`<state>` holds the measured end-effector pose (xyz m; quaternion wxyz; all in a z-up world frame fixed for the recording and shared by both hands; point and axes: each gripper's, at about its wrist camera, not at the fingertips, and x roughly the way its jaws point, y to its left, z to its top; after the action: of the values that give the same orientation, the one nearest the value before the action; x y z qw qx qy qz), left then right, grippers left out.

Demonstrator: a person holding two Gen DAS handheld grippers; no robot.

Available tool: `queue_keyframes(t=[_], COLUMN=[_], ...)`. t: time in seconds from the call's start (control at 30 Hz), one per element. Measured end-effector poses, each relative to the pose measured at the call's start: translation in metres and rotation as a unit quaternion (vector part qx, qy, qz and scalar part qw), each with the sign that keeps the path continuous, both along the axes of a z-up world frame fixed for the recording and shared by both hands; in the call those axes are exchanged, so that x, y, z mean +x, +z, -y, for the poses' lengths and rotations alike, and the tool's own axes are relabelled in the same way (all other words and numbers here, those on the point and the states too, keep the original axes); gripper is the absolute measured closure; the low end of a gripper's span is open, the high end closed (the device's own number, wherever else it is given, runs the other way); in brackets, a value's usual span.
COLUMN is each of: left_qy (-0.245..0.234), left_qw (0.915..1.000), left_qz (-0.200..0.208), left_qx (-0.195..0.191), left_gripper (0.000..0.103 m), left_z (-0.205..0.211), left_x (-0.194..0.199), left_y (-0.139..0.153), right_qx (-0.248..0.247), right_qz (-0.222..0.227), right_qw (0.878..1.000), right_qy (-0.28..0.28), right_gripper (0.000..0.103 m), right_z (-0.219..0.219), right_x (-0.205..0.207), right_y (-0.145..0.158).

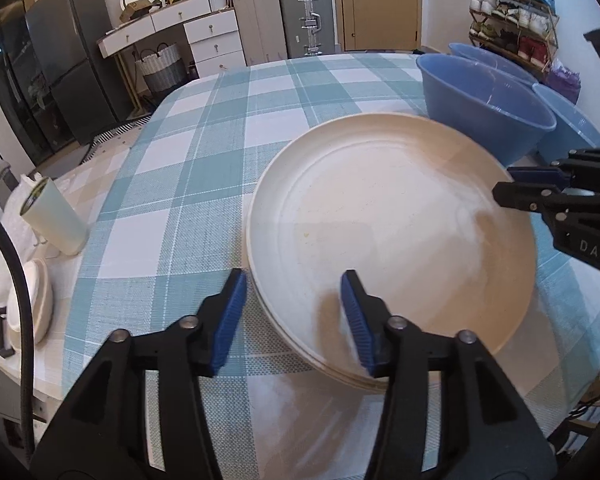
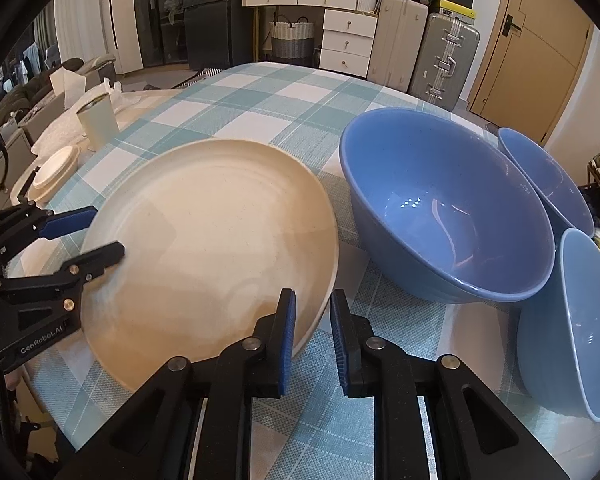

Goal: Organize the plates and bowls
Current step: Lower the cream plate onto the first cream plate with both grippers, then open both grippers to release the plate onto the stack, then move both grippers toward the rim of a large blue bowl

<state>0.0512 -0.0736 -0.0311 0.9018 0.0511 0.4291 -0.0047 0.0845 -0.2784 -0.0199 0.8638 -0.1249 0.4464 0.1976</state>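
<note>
A stack of cream plates [image 1: 392,224] lies on the checked tablecloth; it also shows in the right wrist view [image 2: 208,248]. My left gripper [image 1: 294,312] is open, its jaws astride the stack's near rim; it shows at the left in the right wrist view [image 2: 100,232]. My right gripper [image 2: 312,336] is partly open astride the plate's other rim, not clamped; it shows at the right in the left wrist view [image 1: 508,182]. Three blue bowls stand to the right: a large one [image 2: 444,208], one behind it [image 2: 548,176] and one tilted on its side [image 2: 572,336].
A cream cup [image 2: 98,120] and small cream dishes [image 2: 56,168] sit at the table's left side on white wrapping. Beyond the table [image 2: 260,96] are suitcases [image 2: 444,60], a white drawer unit, a basket, a fridge and a shoe rack [image 1: 512,20].
</note>
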Motion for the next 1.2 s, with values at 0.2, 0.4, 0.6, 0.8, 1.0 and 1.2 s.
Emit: queue_keyframes(t=[0.2,0.4,0.6,0.8,1.0,1.2], left_qy=[-0.007,-0.001,0.014,0.015,0.005,-0.008], left_qw=[0.9996,0.999,0.9975,0.9965,0.9958,0.9949], left_qz=[0.024,0.035,0.041,0.058,0.071,0.084], left_qx=[-0.014,-0.028,-0.056,-0.058,-0.057,-0.056], left_gripper=[0.031,0.026,0.01,0.002,0.002,0.002], left_z=[0.0,-0.006,-0.016,-0.015,-0.006,0.006], left_x=[-0.008,-0.011,-0.012,-0.014,-0.014,-0.01], left_y=[0.016,0.027,0.035,0.048,0.063,0.079], right_qx=[0.014,0.038,0.062,0.073,0.085,0.094], right_qz=[0.005,0.012,0.029,0.048,0.058,0.072], right_qw=[1.0,0.999,0.998,0.996,0.995,0.993], right_qy=[0.006,0.012,0.014,0.004,-0.008,-0.014], right_gripper=[0.079,0.048,0.021,0.007,0.001,0.001], right_z=[0.002,0.002,0.007,0.015,0.029,0.046], right_x=[-0.005,-0.012,-0.02,-0.022,-0.021,-0.024], right_y=[0.01,0.022,0.037,0.05,0.063,0.083])
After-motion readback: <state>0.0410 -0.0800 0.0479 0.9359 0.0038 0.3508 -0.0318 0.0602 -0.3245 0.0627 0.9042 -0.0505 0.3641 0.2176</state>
